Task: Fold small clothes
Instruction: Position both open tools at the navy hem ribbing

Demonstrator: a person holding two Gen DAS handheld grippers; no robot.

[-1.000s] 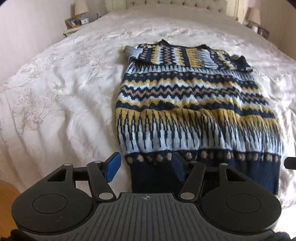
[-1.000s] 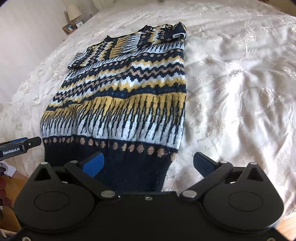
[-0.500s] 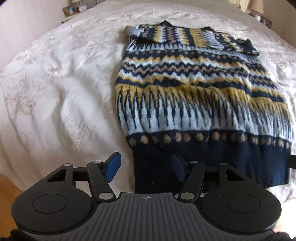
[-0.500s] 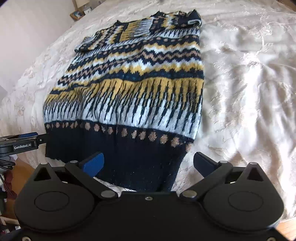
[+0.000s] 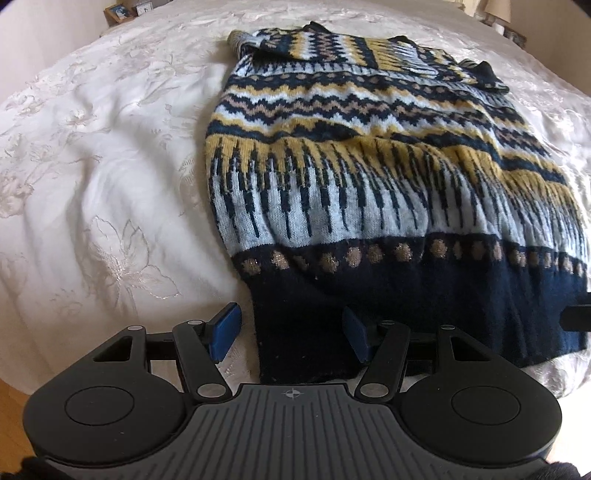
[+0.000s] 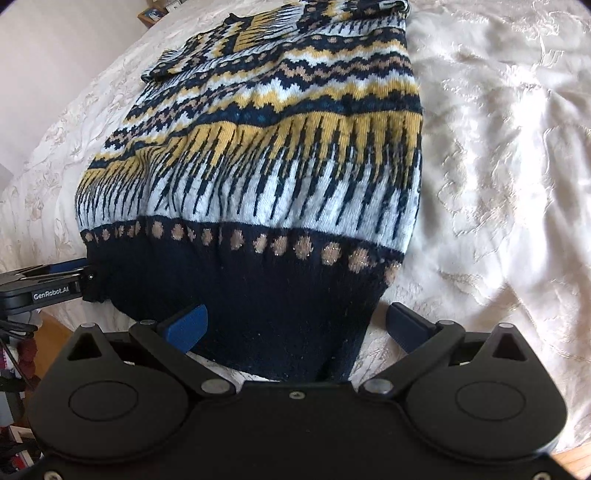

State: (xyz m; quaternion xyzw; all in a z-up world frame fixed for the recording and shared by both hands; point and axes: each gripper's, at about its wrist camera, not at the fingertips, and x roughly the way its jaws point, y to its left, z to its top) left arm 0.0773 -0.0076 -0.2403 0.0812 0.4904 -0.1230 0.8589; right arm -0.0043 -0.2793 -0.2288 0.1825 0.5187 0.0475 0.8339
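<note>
A knitted sweater (image 5: 369, 177) in navy, yellow, pale blue and tan lies flat on the bed, its sleeves folded across the chest at the far end. Its navy hem (image 5: 369, 295) faces me. My left gripper (image 5: 291, 334) hovers open over the hem's left corner, one blue pad over the bedspread and the other over the navy band. In the right wrist view, my right gripper (image 6: 295, 325) is open and straddles the right corner of the hem (image 6: 277, 295). The left gripper (image 6: 44, 288) shows there at the hem's other corner. Neither gripper presses on the cloth.
The white embroidered bedspread (image 5: 92, 166) spreads wide on both sides of the sweater (image 6: 498, 166). The bed's near edge runs just under the hem, with wooden floor (image 5: 11, 398) below. A bedside table (image 5: 122, 11) with a picture frame stands at the far left.
Both grippers have come down and closer to the sweater's hem, so the garment fills more of each view. The jaws stand as wide as before. The sweater has not moved.
</note>
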